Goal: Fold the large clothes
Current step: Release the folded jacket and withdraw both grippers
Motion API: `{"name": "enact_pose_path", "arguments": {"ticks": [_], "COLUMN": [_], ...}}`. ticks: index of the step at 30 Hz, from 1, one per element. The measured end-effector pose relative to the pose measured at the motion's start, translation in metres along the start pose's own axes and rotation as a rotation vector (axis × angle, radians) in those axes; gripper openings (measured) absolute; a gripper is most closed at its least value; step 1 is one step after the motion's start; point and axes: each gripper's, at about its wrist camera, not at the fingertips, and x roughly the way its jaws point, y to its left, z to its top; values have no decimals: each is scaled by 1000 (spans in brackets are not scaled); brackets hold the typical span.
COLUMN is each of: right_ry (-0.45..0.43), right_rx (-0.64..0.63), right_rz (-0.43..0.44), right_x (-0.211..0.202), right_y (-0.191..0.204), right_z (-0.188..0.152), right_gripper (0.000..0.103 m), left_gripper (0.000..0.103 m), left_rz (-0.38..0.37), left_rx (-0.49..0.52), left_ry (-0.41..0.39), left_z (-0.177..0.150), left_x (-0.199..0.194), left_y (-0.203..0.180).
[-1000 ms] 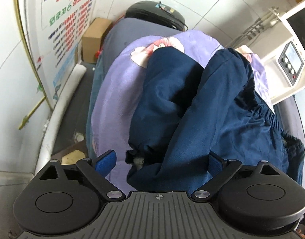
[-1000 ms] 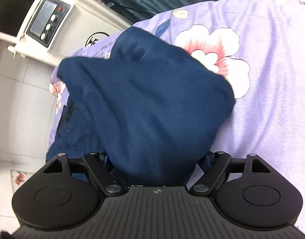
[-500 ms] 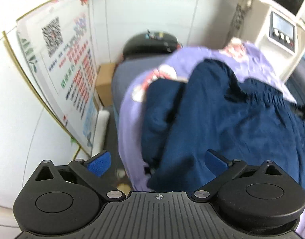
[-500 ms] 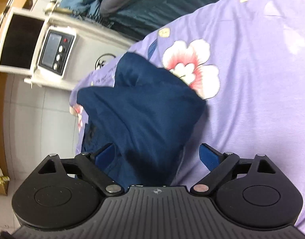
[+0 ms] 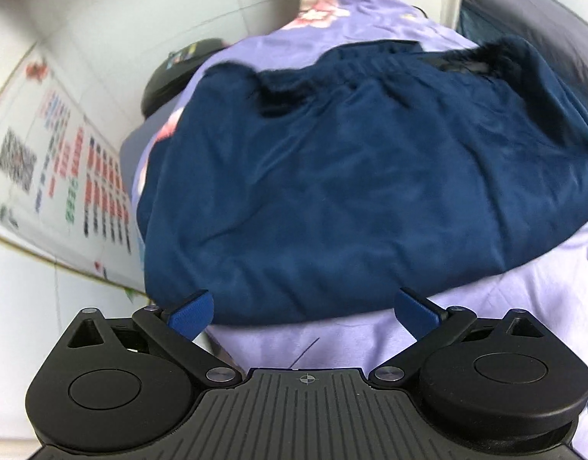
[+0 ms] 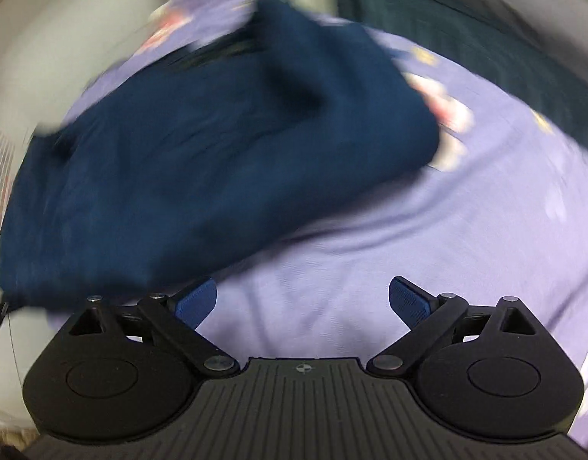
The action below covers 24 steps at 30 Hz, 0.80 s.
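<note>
Both the left tongs (image 5: 303,308) and the opening right tongs (image 6: 302,299) gape empty above the folded navy fabric garment (image 5: 347,176) on the lilac floral bedsheet (image 6: 409,237).

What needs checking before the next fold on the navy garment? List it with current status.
1. Left gripper free of cloth: ok, fingers apart, nothing between them.
2. Right gripper free of cloth: ok, opening, only sheet behind the gap.
3. Navy garment resting on the purple floral sheet: ok.
4. Garment edges squared: not ok, elastic waistband looks bunched.
5. Right-side fold edge: cannot tell, right wrist view is blurred.
</note>
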Motion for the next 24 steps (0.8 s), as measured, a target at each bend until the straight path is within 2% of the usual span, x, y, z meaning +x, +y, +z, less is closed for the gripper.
{"name": "enact_pose_path", "arguments": {"ticks": [2, 7, 11, 16, 24], "right_ry": [0, -14, -30, -21, 16], "right_rx": [-73, -158, -217, -248, -229], "right_rz": [16, 76, 8, -40, -55], "right_x": [-6, -24, -31, -30, -15], "right_y": [26, 69, 88, 89, 84], "right_z": [7, 31, 42, 40, 40], "right_gripper": [98, 102, 102, 102, 102], "left_gripper": [103, 103, 103, 103, 103], "left_rz": [26, -10, -16, -18, -13], "left_rx": [9, -12, -21, -56, -75], "left_ry": [12, 40, 71, 119, 122], "left_z": [8, 23, 21, 17, 15], "left_x": [-4, -7, 0, 12, 16], "left_y": [-5, -7, -9, -1, 6]}}
